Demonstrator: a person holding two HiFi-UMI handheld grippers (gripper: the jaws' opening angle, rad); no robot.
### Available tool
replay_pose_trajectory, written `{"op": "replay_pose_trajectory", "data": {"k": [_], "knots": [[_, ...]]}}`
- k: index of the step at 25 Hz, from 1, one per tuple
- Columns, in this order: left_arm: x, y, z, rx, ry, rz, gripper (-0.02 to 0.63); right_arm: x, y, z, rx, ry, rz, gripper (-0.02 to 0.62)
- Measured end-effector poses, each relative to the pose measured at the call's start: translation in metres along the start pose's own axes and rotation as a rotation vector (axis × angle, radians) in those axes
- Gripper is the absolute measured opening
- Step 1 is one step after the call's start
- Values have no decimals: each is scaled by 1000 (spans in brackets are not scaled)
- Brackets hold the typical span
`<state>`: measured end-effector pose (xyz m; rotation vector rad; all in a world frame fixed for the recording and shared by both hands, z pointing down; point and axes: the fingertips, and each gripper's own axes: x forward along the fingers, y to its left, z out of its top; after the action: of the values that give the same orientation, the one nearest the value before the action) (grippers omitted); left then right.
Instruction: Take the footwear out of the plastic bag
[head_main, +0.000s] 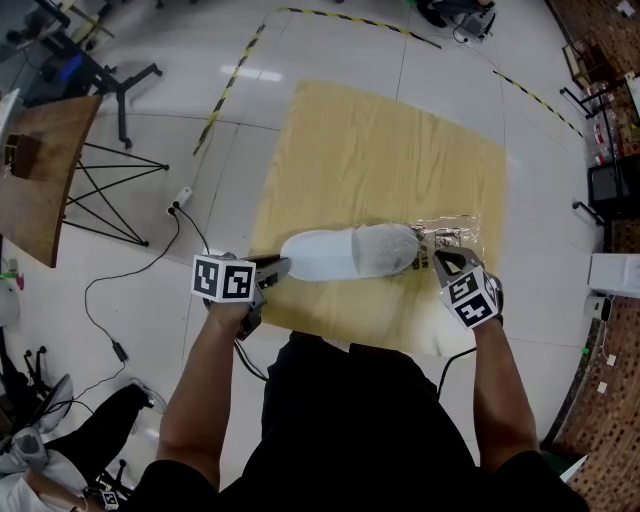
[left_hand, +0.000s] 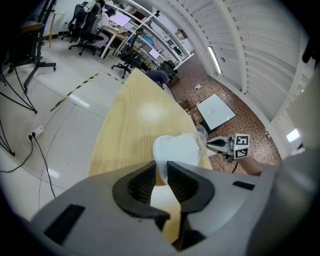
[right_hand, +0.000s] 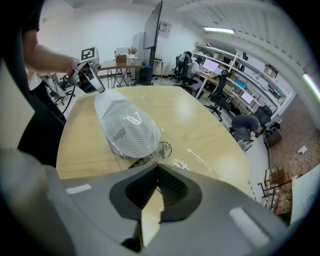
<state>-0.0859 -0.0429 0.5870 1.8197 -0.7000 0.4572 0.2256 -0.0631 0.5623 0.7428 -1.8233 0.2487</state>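
Left gripper (left_hand: 161, 169) pinches slipper (left_hand: 179, 149) heel (right gripper (right_hand: 158, 172) seemingly pinches bag (head_main: 458, 228)).

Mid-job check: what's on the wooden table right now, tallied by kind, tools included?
White slipper: 1
Clear plastic bag: 1
Tools: 2 (left tool, right tool)
Total: 4

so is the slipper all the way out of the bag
No, one end of the slipper is covered by the clear bag.
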Motion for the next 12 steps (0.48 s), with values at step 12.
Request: {"op": "replay_pose_trajectory", "data": {"k": [12], "knots": [[0,3,-2,9,13,7,77,-7,-10,-16,26,23,-30,3]]}}
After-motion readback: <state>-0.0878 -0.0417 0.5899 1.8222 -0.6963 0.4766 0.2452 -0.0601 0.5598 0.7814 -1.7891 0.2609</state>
